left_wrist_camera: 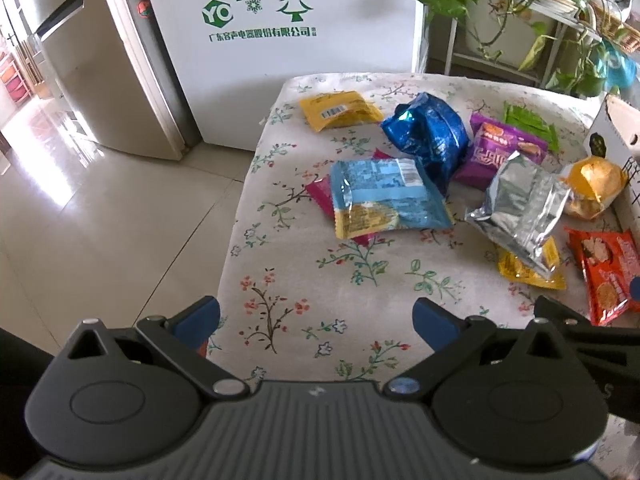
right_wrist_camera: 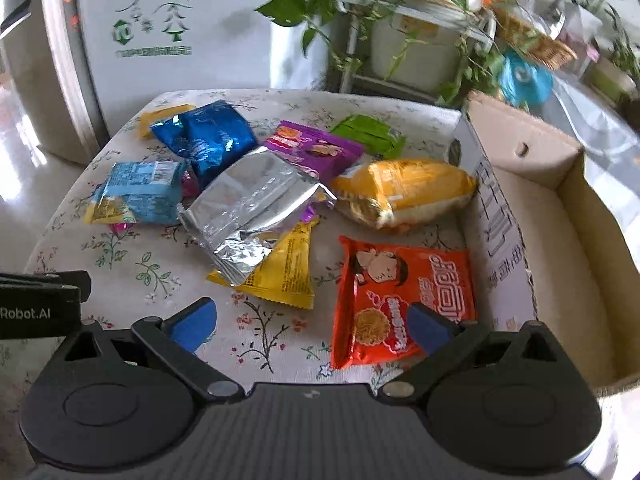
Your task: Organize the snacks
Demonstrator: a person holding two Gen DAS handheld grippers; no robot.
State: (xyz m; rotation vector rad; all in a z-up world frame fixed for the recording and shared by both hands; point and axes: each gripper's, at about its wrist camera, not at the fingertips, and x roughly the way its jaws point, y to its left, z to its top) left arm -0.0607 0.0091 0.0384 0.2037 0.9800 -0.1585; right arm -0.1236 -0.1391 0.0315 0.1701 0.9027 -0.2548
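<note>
— Nearest the cardboard box (right_wrist_camera: 560, 216), just off its printed side wall, we have the red noodle packet (right_wrist_camera: 404, 300) flat on the flowered cloth (right_wrist_camera: 260, 344). Our right gripper (right_wrist_camera: 312, 320) hangs over it with fingers spread wide and nothing between them; one blue pad already overlaps the packet's near corner.

— And our left gripper (left_wrist_camera: 316, 320)?

— Spread apart too, holding nothing, over bare cloth further from the box. What worries us is the packet itself: it lies flat and looks slick, so a shallow pinch could skid off or snag the cloth and tug it along.

— What else lies around?

— A little further from the box, the silver bag (right_wrist_camera: 252, 216) rests on top of a yellow packet (right_wrist_camera: 288, 272). Lifting the yellow one first would likely tip the silver one, perhaps toward the table edge. Touching the box wall further up sits the puffy orange bag (right_wrist_camera: 404, 192); squeezed hard, it could crush.

— And beyond?

— Further still from the box: a purple packet (right_wrist_camera: 316, 148), a green one (right_wrist_camera: 368, 132), a dark blue bag (right_wrist_camera: 208, 136), and a light blue packet (right_wrist_camera: 140, 192) lying over a pink one. Farthest is another yellow packet (left_wrist_camera: 340, 110), by the white fridge (left_wrist_camera: 280, 20). The box looks empty where we can see, so its tall wall is the main obstacle.
</note>
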